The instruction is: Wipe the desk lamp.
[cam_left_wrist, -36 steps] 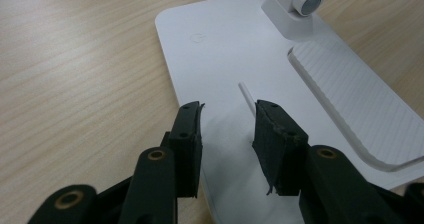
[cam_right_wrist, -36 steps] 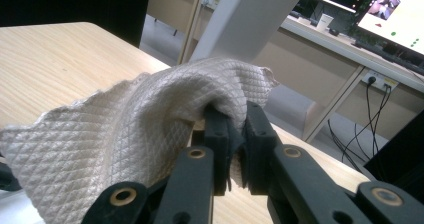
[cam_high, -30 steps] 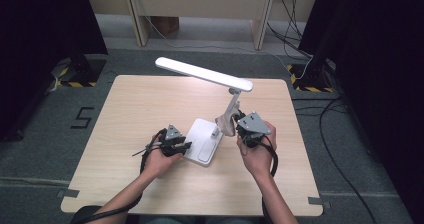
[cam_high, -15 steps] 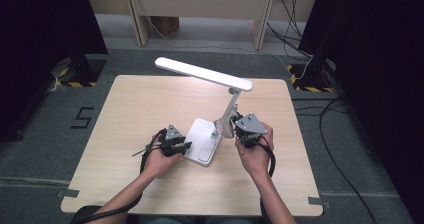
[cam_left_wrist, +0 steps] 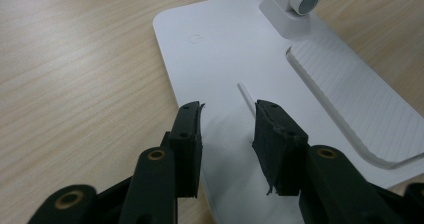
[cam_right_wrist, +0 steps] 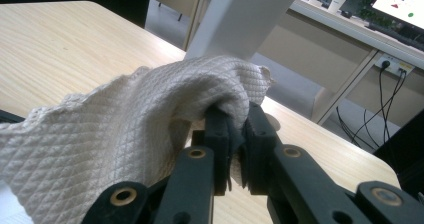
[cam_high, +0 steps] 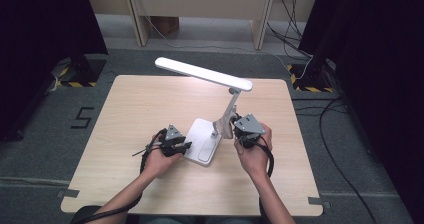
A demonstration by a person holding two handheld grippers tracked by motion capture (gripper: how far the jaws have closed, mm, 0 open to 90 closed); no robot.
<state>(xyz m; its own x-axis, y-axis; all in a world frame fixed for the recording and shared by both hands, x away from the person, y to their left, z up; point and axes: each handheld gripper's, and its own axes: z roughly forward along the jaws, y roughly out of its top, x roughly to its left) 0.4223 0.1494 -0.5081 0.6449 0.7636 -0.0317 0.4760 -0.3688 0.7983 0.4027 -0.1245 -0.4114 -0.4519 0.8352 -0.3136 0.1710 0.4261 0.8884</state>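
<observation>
On lamp base (cam_left_wrist: pixel 240 59): left hand-held gripper (cam_left_wrist: pixel 227 129) jaws apart; right hand-held gripper (cam_right_wrist: pixel 235 129) clamped on cloth (cam_right_wrist: pixel 125 129); no readable writing.

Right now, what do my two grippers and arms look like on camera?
Both the left gripper and right gripper are black, each topped by a grey three-cornered plate and trailing a black cable. Their jaws carry black pads and brass-coloured pivot rings. Forearms are bare, no sleeves visible.

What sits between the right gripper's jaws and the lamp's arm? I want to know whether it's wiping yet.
A white quilted cloth, pinched in the right gripper, bunches against the lamp arm in the right gripper view.
</observation>
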